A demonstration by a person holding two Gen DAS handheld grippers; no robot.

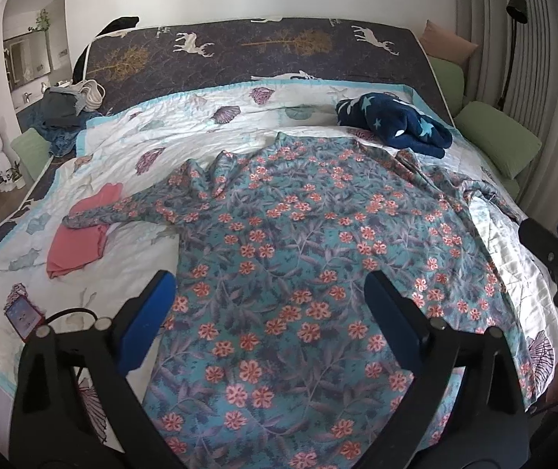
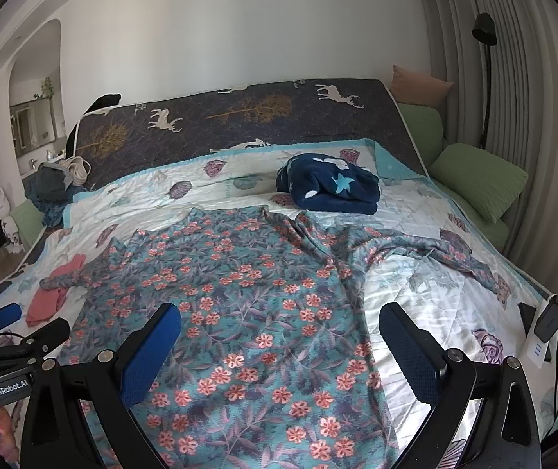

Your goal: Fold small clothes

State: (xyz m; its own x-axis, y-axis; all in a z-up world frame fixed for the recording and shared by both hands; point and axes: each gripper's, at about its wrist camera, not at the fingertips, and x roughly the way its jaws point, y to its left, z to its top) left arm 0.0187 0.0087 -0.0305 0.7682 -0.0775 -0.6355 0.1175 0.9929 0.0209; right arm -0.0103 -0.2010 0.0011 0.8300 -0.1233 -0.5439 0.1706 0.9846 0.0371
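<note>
The left gripper [image 1: 269,312] is hovering over the near part of the floral garment [image 1: 298,242], its blue-padded fingers [image 1: 144,312] spread wide and grasping nothing. The right gripper [image 2: 279,346] is hanging over the same garment's near right edge, likewise released, with its right finger over bare quilt [image 2: 415,285] just beside the cloth. The floral garment is lying spread flat on the quilt in the middle of the bed, one sleeve reaching out to each side. Left of the garment, a pink cloth [image 1: 79,234] is lying on the quilt, touched by the end of the left sleeve. Beyond the garment's collar, a navy star-patterned blanket [image 2: 329,183] is sitting bunched on the quilt. Farther off, right of the garment, green cushions [image 2: 478,179] are lying along the bed's edge.
</note>
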